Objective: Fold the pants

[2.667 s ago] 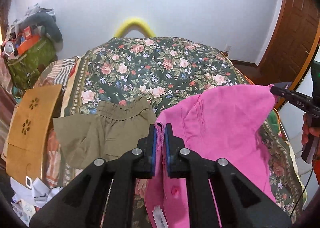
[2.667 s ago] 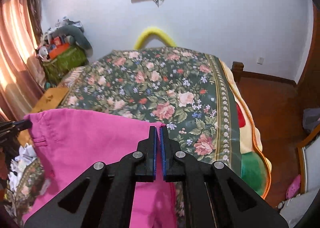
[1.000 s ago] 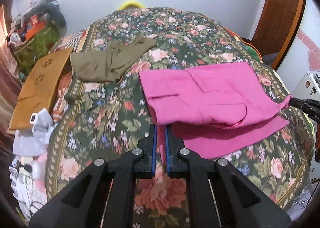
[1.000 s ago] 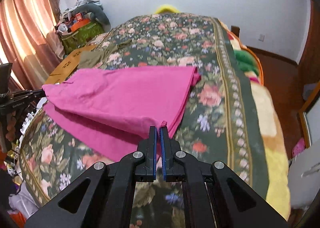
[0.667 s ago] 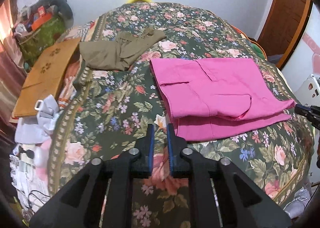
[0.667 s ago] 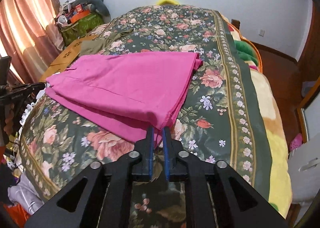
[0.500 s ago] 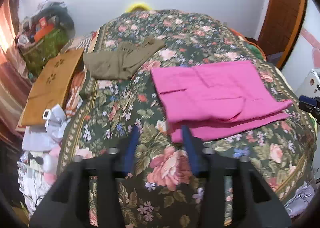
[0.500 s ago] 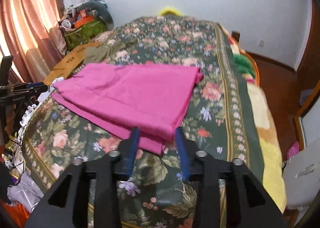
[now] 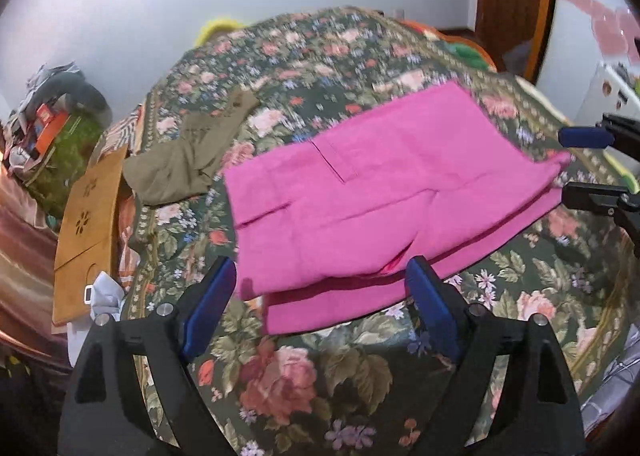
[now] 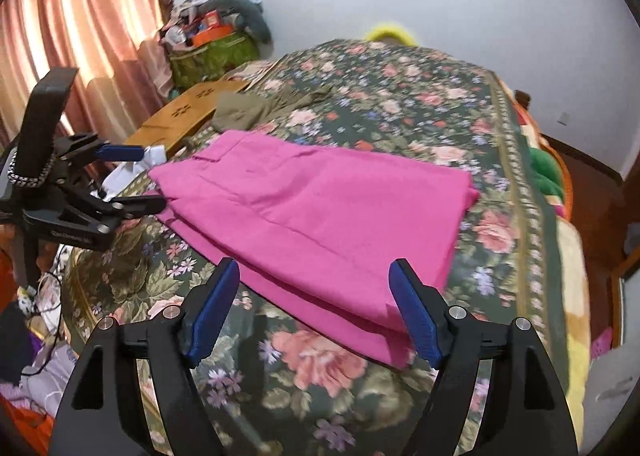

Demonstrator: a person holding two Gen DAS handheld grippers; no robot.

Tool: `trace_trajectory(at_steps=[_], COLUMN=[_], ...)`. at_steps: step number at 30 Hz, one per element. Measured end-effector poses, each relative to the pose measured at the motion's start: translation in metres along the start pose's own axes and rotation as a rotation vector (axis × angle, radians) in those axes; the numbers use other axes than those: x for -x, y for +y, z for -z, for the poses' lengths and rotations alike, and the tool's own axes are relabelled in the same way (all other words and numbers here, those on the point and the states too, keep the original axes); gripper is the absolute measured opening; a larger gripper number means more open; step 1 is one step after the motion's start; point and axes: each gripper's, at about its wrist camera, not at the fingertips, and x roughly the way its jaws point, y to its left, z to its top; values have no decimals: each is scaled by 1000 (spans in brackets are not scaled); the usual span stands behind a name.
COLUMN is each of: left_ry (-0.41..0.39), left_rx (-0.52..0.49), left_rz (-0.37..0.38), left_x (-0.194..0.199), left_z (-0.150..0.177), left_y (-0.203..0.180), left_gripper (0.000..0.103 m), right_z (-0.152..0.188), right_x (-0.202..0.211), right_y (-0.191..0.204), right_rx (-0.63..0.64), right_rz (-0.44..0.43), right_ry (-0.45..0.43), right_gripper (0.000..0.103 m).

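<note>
The pink pants (image 9: 380,192) lie folded in two layers on the floral bedspread (image 9: 320,368); they also show in the right wrist view (image 10: 320,208). My left gripper (image 9: 320,296) is wide open and empty, above the pants' near edge. My right gripper (image 10: 314,296) is wide open and empty, above the opposite end of the pants. The right gripper shows at the right edge of the left wrist view (image 9: 588,160), the left gripper at the left edge of the right wrist view (image 10: 128,176).
Olive green pants (image 9: 188,156) lie crumpled further up the bed. A wooden board (image 9: 88,216) lies along the bed's left side, with white cloth (image 9: 104,296) by it. A cluttered green bag (image 10: 212,52) stands in the corner by the curtains (image 10: 60,16).
Both grippers let go of the pink pants, opened wide and pulled back and up. The pants now lie folded flat on the bed.
</note>
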Motion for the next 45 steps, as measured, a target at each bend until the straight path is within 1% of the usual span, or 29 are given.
trace_trajectory(at_steps=[3, 6, 9, 12, 16, 17, 18, 19, 20, 21, 22, 23, 24, 25, 26, 27, 28, 30, 34, 39, 42, 45], left_ry=[27, 18, 17, 18, 12, 10, 7, 5, 2, -5, -16, -24, -29, -31, -32, -34, -39, -59, -92, -106, -89, -37], left_rx=[-26, -47, -50, -48, -28, -23, -19, -18, -17, -22, -33, -44, -53, -62, -67, -70, -69, -59, -44, -45, -57, -41], left_rz=[15, 5, 18, 25, 54, 60, 68, 73, 78, 81, 82, 78, 71, 65, 61, 56, 54, 53, 61, 65, 67, 95], left_x=[-12, -16, -18, -20, -19, -18, -17, -17, -17, -16, -15, -13, -13, -13, -12, -12, -12, -7, 5, 15, 12, 3], left_z=[-1, -3, -9, -15, -21, -22, -23, -22, -22, -21, -20, -18, -18, -17, -16, -15, -15, -15, -16, -12, -5, 2], left_y=[-9, -15, -17, -18, -15, -14, -14, -14, -15, -16, -19, -21, -23, -26, -27, -28, -27, -26, -23, -26, -29, -30], left_gripper=[87, 87, 87, 87, 87, 87, 87, 87, 87, 85, 78, 73, 63, 49, 42, 32, 25, 19, 14, 13, 13, 14], right_z=[-1, -1, -6, -11, -21, -23, -24, -25, -26, -28, -29, -29, -30, -30, -30, -30, -31, -31, -32, -28, -22, -15], right_x=[-14, -27, -41, -48, -56, -57, -57, -58, -59, -59, -60, -60, -59, -57, -55, -52, -49, -44, -33, -28, -32, -41], right_y=[6, 11, 14, 17, 17, 18, 19, 19, 19, 19, 19, 19, 19, 19, 20, 22, 22, 24, 30, 35, 35, 36], right_rx=[19, 27, 19, 9, -17, -16, -14, -13, -11, -11, -14, -17, -18, -15, -11, -1, 5, 14, 55, 84, 88, 75], right_rz=[-25, -63, -105, -127, -156, -156, -156, -162, -175, -188, -202, -217, -228, -230, -232, -229, -227, -227, -206, -191, -186, -183], right_ry=[32, 67, 102, 105, 104, 100, 94, 90, 91, 92, 93, 93, 86, 78, 73, 58, 47, 31, 2, -7, 11, 58], right_gripper=[74, 74, 74, 74, 74, 72, 63, 51, 44, 31, 23, 20, 13, 10, 10, 9, 8, 8, 7, 7, 7, 9])
